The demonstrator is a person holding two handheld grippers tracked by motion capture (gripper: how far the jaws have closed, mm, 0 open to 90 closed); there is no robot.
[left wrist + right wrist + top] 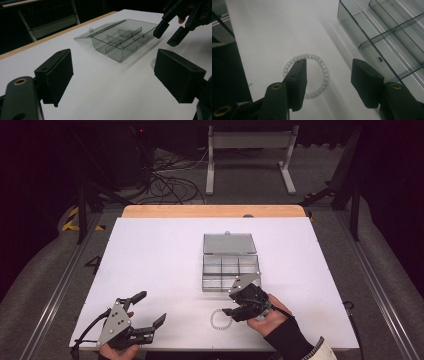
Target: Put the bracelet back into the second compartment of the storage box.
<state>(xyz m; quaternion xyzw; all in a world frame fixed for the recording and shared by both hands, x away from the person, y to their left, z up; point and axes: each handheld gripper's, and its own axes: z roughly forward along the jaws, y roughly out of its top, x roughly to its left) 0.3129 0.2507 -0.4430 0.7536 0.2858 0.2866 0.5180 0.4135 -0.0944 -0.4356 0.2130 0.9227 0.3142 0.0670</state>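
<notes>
A bracelet of pale beads (220,319) (325,72) lies in a ring on the white table, just in front of a clear compartment box (230,270) (122,37) (387,37) whose lid (229,243) is folded back flat. My right gripper (231,304) (328,75) (167,35) hangs over the bracelet with its jaws partly apart. One jaw sits over the ring's left part, the other outside its right arc, and neither pad presses on the beads. My left gripper (151,307) (112,75) rests near the table's front left with its jaws wide open and nothing between them.
The white table (160,255) has a wooden strip (210,211) along its far edge. Beyond it the floor holds cables and a white stand (250,155). The box's compartments hold nothing.
</notes>
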